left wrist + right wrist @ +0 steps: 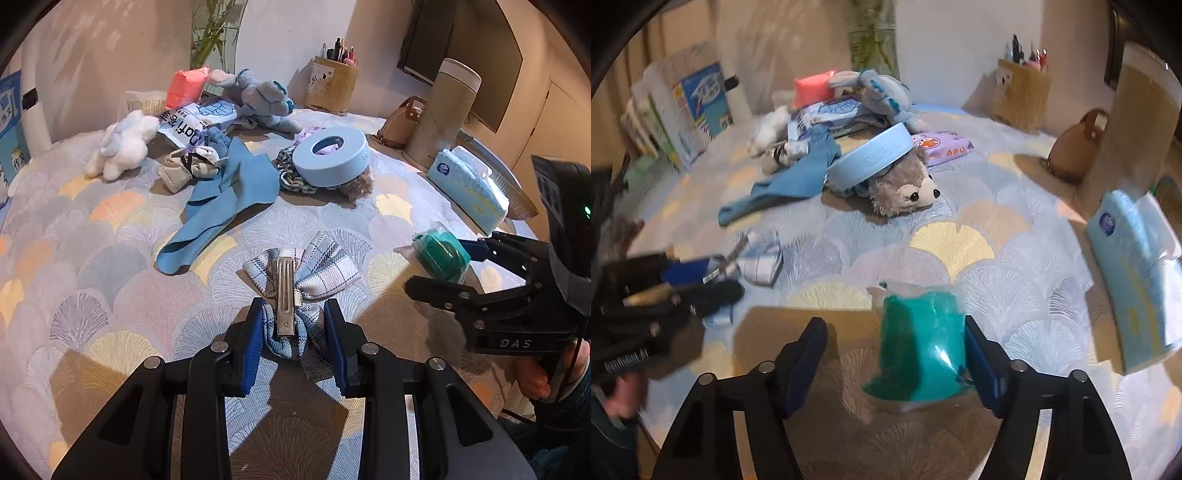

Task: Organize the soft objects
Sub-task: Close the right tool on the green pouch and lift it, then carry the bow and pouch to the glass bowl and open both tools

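A plaid bow (317, 266) with a metal hair clip lies on the patterned tablecloth (110, 258). My left gripper (293, 349) is shut on its near end, blue pads pressing the fabric from both sides. The right wrist view shows the bow (761, 262) and the left gripper (713, 277) at the left. A green soft item in a clear packet (919, 347) rests on the cloth between the fingers of my right gripper (894, 325). It touches the right pad, with a wide gap to the left pad, so that gripper is open. The left wrist view shows the packet (441, 256) and the right gripper (436, 266).
Further back lie a blue cloth (229, 199), a blue ring (332, 158) over a hedgehog plush (905, 192), a white plush (122, 144) and a blue rabbit plush (262, 99). A tissue pack (469, 188), tumbler (443, 110), brown purse (399, 122) and pen holder (332, 85) stand at the right.
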A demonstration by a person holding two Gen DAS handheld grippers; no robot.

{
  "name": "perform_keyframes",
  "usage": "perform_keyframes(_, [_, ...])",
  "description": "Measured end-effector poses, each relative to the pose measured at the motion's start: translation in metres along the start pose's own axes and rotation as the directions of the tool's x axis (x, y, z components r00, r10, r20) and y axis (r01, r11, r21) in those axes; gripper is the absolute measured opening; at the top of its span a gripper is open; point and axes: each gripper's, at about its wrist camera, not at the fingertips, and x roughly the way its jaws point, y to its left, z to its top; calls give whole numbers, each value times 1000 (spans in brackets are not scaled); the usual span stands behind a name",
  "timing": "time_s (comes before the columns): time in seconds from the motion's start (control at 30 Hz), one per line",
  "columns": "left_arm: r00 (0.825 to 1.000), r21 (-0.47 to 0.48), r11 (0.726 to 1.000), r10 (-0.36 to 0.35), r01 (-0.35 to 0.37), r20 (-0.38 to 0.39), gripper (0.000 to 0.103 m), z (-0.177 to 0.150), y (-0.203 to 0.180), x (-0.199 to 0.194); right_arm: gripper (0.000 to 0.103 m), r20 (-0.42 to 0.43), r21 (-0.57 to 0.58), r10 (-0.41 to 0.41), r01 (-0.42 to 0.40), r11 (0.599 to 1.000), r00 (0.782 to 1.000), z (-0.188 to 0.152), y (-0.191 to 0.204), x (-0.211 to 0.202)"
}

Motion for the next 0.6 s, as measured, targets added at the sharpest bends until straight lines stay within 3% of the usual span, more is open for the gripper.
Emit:
perform_keyframes(0.07, [1000,6,1000,11,-11,0,30,0,-2,0,59,20,0,5,-5,1000,1000,-5,-6,-4])
perform_keyframes(0.1, [1000,10,1000,20,-20,1,29,0,-3,0,47,30,10,1,-1,1000,1000,-6,-10,-6])
perform_keyframes(0.17, [998,21,998,59,-59,1,28,1,-6,0,41,38,48,33,-34,998,999,-8,-20,-9])
perform_keyframes(0.27, [995,15,995,99,-99,0,25,2,-12,-3,39,58,81,93,-97,992,994,-8,-26,-20])
perform_keyframes(0.4, [998,-48,999,3,0,66,24,9,-21,-21,39,119,73,117,-126,989,986,-4,-26,-43])
perform_keyframes(0.6, [988,34,999,-44,40,150,24,36,-67,-47,39,209,93,98,-120,988,973,0,-51,-85])
